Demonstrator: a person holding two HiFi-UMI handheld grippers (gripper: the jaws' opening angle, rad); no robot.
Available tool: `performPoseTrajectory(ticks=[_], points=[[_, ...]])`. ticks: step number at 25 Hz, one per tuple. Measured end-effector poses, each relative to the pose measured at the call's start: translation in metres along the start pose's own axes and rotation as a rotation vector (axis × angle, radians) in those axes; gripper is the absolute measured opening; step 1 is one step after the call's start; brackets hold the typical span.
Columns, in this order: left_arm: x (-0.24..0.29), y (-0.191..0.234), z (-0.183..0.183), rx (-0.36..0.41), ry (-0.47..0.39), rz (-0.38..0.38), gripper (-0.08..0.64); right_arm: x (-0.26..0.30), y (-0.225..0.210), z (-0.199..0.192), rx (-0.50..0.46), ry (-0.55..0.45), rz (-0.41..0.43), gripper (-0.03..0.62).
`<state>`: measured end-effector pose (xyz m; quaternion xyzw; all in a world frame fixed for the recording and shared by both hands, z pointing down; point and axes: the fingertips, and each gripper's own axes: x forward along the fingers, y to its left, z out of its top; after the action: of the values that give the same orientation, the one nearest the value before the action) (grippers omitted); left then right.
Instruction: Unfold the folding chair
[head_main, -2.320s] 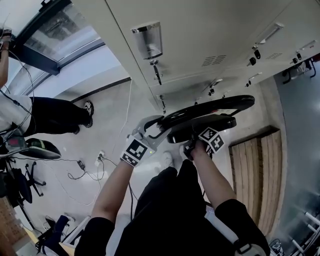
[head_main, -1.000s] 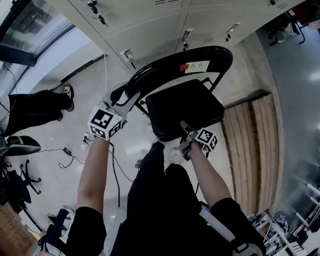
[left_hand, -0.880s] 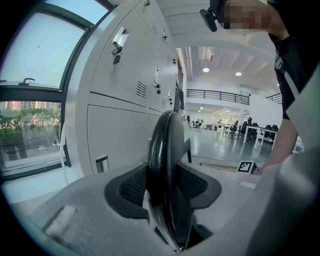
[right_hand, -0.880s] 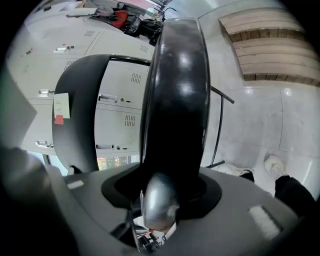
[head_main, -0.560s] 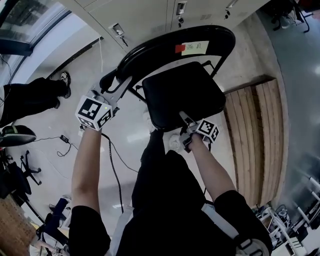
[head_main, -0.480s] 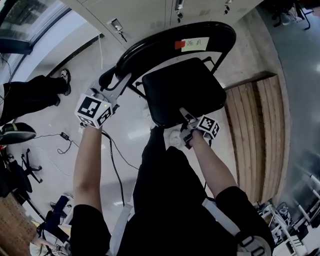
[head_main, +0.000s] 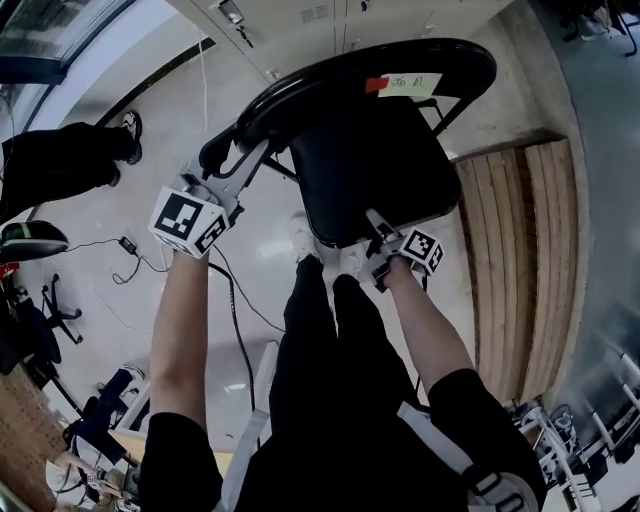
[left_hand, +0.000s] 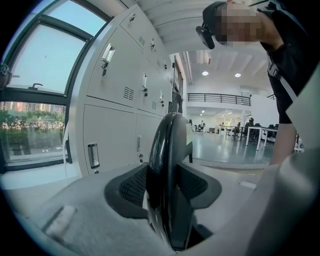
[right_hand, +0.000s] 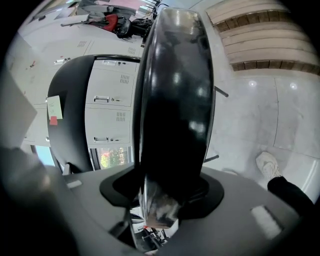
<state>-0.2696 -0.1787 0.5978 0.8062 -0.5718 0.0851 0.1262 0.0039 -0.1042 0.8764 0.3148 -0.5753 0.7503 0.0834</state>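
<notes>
The black folding chair stands in front of me with its curved backrest (head_main: 370, 75) at the top of the head view and its seat (head_main: 370, 170) spread out below it. A yellow note and a red tag are stuck on the backrest. My left gripper (head_main: 237, 152) is shut on the backrest's left end, whose black rim (left_hand: 167, 160) runs between the pads (left_hand: 130, 187). My right gripper (head_main: 375, 225) has the seat's front edge (right_hand: 175, 100) between its jaws. Those jaws are opening, and the pads still touch the seat.
Grey lockers (head_main: 330, 15) line the wall behind the chair. A slatted wooden platform (head_main: 520, 230) lies to the right. A bystander's legs (head_main: 60, 165) and floor cables (head_main: 130, 260) are at the left. My own legs and white shoes (head_main: 300, 235) are under the seat.
The seat has swung away from the backrest, from folded flat to spread out. Both grippers have shifted with the chair, and the right one has sunk with the seat's front edge.
</notes>
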Motion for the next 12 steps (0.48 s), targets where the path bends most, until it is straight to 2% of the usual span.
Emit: performPoseTrajectory(ticks=[3, 12], points=[[-0.005, -0.004, -0.004, -0.006, 0.012, -0.002, 0.178, -0.003, -0.019, -0.011, 0.005, 0.0, 0.028, 0.229], [-0.005, -0.027, -0.011, -0.018, -0.024, -0.019, 0.178, -0.009, -0.054, -0.007, -0.009, -0.018, 0.054, 0.243]])
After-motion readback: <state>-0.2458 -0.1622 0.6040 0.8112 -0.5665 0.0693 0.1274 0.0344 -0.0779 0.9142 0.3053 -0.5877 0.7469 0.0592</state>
